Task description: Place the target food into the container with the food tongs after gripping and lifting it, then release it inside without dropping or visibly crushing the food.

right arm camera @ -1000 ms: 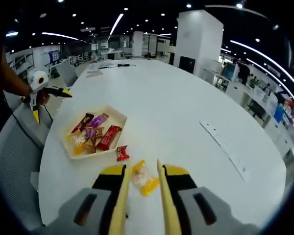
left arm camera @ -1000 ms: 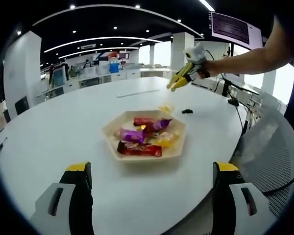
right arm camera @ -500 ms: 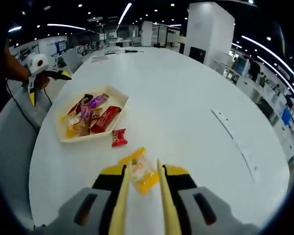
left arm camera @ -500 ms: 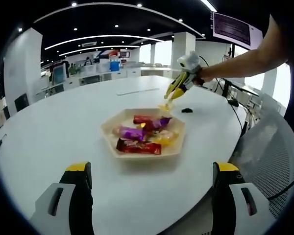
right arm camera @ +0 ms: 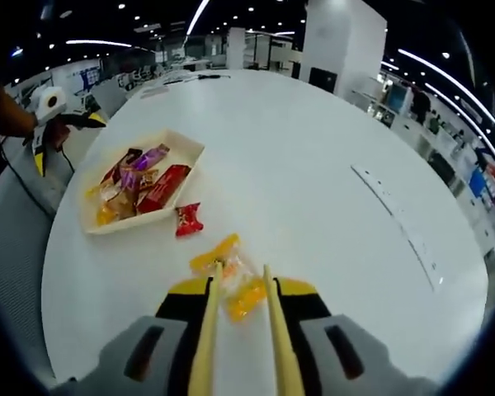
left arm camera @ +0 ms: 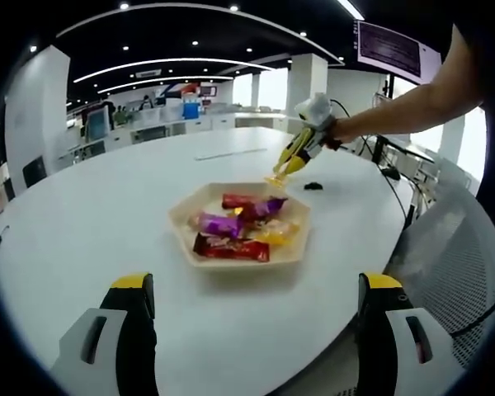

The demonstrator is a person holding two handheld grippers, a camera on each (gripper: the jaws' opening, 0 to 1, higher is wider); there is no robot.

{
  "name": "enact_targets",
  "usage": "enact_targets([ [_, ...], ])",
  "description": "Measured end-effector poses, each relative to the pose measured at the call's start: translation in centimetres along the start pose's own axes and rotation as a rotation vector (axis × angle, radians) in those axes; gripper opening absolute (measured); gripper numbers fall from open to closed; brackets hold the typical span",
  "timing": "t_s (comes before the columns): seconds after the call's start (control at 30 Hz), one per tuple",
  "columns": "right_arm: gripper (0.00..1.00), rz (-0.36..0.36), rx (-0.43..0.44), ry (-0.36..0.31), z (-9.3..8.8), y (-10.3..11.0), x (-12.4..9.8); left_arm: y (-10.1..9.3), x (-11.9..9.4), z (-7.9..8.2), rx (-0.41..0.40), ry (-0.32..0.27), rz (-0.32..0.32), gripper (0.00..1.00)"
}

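Observation:
A yellow-wrapped candy (right arm camera: 229,285) lies on the white table between the tips of the wooden food tongs (right arm camera: 217,276). My right gripper (right arm camera: 242,286) is shut on the tongs, whose arms stand apart on either side of the candy. A red candy (right arm camera: 186,219) lies just beyond, beside the beige tray (right arm camera: 124,225) that holds several wrapped candies. In the left gripper view the tray (left arm camera: 181,221) sits mid-table, and the right gripper (left arm camera: 301,148), held by a hand, points its tongs down behind it. My left gripper (left arm camera: 256,285) hovers open and empty near the table's front edge.
A small black object (left arm camera: 312,186) lies on the table past the tray. A mesh office chair (left arm camera: 454,264) stands at the table's right edge. A long flat strip (right arm camera: 396,223) lies on the table to the right. The left gripper (right arm camera: 54,124) shows beyond the tray.
The right gripper has come down and forward, so the tongs' tips now straddle the yellow candy. The left gripper has hardly moved.

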State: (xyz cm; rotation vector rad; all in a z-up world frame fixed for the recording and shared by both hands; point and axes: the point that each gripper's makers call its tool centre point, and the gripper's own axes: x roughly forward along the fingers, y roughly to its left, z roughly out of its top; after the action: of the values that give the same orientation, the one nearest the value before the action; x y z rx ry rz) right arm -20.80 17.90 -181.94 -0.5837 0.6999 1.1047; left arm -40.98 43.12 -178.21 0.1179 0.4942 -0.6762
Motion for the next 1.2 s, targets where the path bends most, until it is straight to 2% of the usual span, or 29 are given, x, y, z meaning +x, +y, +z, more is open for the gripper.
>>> enact_targets([
  [0.17, 0.26, 0.008, 0.003, 0.058, 0.0, 0.9, -0.1, -0.1, 0.0, 0.0, -0.003, 0.002, -0.005, 1.00],
  [0.27, 0.27, 0.026, 0.015, 0.058, 0.3, 1.8, -0.3, -0.1, 0.0, 0.0, -0.002, 0.001, -0.004, 1.00],
  [0.37, 0.28, 0.043, -0.040, 0.049, 0.5, 2.5, -0.7, 0.0, 0.0, 0.0, -0.004, 0.000, -0.005, 1.00],
  [0.47, 0.28, 0.039, -0.095, 0.040, 0.9, 2.4, -1.2, -0.1, 0.0, 0.1, -0.002, -0.003, -0.007, 1.00],
  [0.53, 0.28, 0.064, -0.138, 0.029, 1.1, 2.6, -1.4, 0.0, 0.0, 0.1, -0.006, -0.005, -0.006, 1.00],
  [0.67, 0.28, 0.078, -0.300, 0.098, 0.4, 2.7, -1.0, 0.0, 0.0, 0.1, -0.010, -0.005, -0.008, 1.00],
  [0.9, 0.29, 0.112, -0.329, 0.112, 0.5, 3.3, -0.1, 0.1, -0.1, 0.1, -0.015, -0.008, -0.001, 1.00],
  [0.93, 0.28, 0.108, -0.364, 0.135, 0.0, 3.3, 0.2, 0.1, -0.1, 0.2, -0.015, -0.009, -0.001, 1.00],
  [0.97, 0.28, 0.106, -0.383, 0.128, 0.1, 3.4, 0.3, 0.1, -0.1, 0.2, -0.015, -0.008, -0.001, 1.00],
  [1.0, 0.28, 0.099, -0.370, 0.124, 0.3, 3.3, 0.4, 0.1, 0.0, 0.1, -0.015, -0.008, -0.001, 1.00],
  [1.07, 0.27, 0.092, -0.281, 0.141, 0.2, 3.2, 0.4, 0.1, 0.0, 0.2, -0.015, -0.008, -0.002, 1.00],
  [1.1, 0.27, 0.094, -0.292, 0.142, 0.3, 3.1, 0.4, 0.1, 0.0, 0.2, -0.015, -0.008, -0.002, 1.00],
  [1.2, 0.24, 0.045, -0.158, 0.163, 0.1, 2.7, 0.3, 0.1, 0.0, 0.2, -0.014, -0.007, -0.002, 1.00],
])
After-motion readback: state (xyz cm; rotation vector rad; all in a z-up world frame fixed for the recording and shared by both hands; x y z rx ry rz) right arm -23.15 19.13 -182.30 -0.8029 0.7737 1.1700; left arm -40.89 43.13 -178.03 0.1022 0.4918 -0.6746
